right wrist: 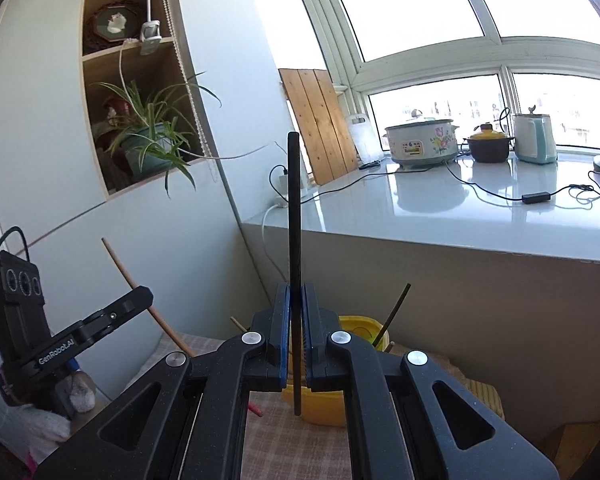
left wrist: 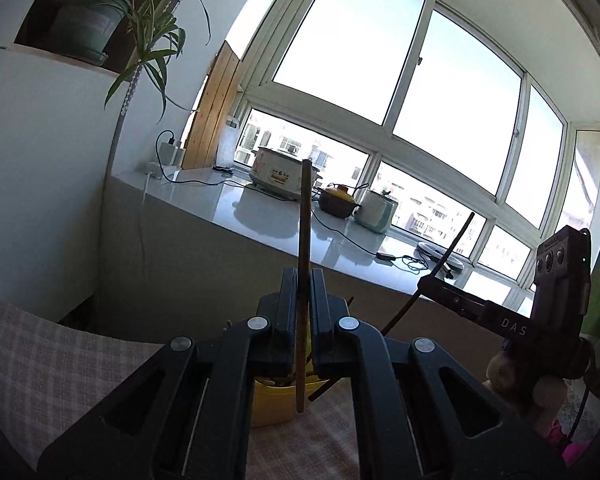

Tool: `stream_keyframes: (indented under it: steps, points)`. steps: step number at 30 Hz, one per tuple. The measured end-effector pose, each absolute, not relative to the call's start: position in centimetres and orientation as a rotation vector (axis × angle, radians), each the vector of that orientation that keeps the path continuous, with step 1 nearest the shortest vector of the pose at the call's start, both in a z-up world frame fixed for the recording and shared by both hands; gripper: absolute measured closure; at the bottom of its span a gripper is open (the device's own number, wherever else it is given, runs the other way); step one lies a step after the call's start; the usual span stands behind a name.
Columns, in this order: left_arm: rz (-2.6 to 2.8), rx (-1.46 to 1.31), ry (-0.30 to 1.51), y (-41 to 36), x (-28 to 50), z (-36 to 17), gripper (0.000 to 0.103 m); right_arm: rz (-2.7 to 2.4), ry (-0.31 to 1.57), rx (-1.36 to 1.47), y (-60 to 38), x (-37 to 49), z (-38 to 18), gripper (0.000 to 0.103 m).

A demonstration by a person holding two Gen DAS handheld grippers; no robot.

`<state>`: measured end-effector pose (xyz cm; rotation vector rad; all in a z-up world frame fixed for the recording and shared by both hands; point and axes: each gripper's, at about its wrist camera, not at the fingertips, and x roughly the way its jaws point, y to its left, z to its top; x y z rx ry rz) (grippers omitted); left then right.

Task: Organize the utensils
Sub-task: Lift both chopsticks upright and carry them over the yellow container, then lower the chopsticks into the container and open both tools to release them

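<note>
In the left wrist view my left gripper (left wrist: 302,292) is shut on a brown wooden chopstick (left wrist: 305,220) that stands upright between the pads. Below it sits a yellow container (left wrist: 274,404) holding more sticks. The right gripper (left wrist: 425,280) shows at the right, clamped on a slanted black chopstick (left wrist: 456,240). In the right wrist view my right gripper (right wrist: 296,300) is shut on that black chopstick (right wrist: 293,208), which is upright above the yellow container (right wrist: 328,408). At the left, the left gripper (right wrist: 142,295) grips the pale wooden chopstick (right wrist: 120,266).
A checked cloth (left wrist: 40,360) covers the surface under the container. Behind rises a glossy windowsill counter (right wrist: 440,216) with a slow cooker (right wrist: 420,140), a brown pot (right wrist: 490,146), a kettle (right wrist: 534,136) and cables. A potted plant (right wrist: 148,148) sits in a wall shelf.
</note>
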<state>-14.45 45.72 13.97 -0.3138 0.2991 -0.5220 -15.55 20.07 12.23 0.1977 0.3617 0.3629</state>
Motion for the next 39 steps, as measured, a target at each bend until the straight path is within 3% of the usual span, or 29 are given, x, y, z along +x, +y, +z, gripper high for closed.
stream_keyframes:
  steps: [20, 39]
  points:
    - [-0.481, -0.229, 0.335, 41.7, -9.7, 13.1, 0.1, 0.306, 0.325, 0.144, 19.8, -11.4, 13.2, 0.099]
    - [-0.477, -0.204, 0.412, 40.4, -8.7, 9.7, 0.1, 0.284, 0.492, 0.105, 20.3, -7.6, 8.6, 0.099]
